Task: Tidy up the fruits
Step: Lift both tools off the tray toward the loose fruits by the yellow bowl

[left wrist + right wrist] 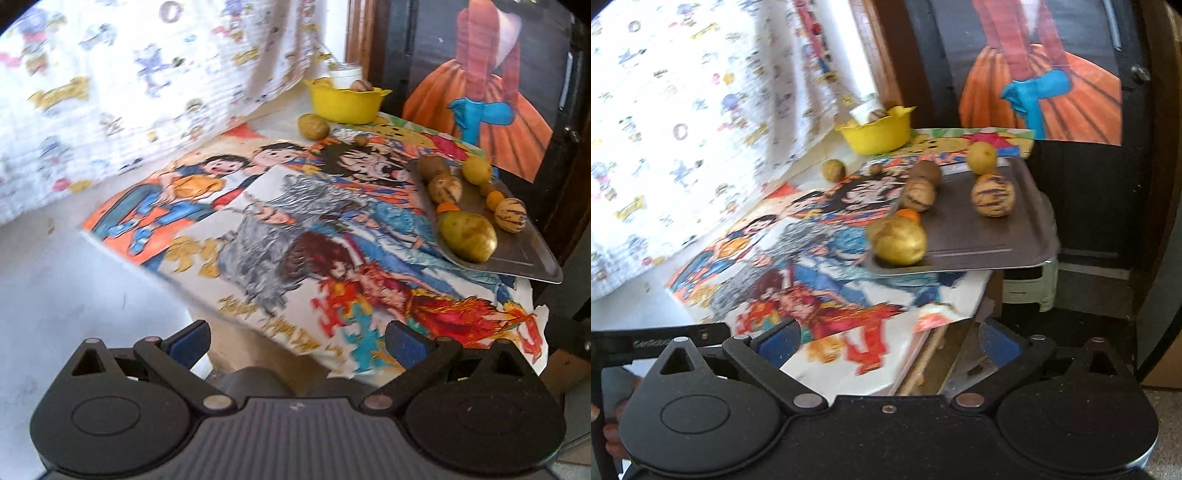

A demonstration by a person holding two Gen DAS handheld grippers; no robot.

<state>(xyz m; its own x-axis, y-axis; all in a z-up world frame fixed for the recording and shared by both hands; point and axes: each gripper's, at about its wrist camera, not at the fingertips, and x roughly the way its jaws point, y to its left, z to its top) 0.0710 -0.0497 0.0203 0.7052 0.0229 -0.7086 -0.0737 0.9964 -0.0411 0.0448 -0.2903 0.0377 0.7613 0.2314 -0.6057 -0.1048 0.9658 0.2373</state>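
A metal tray (517, 254) (990, 240) sits at the table's right edge with several fruits: a large yellow-green one (467, 236) (901, 242), striped pale ones (511, 214) (993, 194), a yellow round one (477, 170) (981, 157) and small orange ones (494, 199). A yellow bowl (345, 101) (877, 134) at the far end holds a fruit. A loose green-brown fruit (313, 126) (833, 170) lies beside it. My left gripper (297, 341) and right gripper (888, 341) are open, empty, short of the table.
The table is covered with colourful cartoon posters (280, 221). A patterned curtain (110, 92) hangs on the left. A dark door with a poster (1041, 74) stands behind the tray. A white stool (1030, 288) sits under the tray side.
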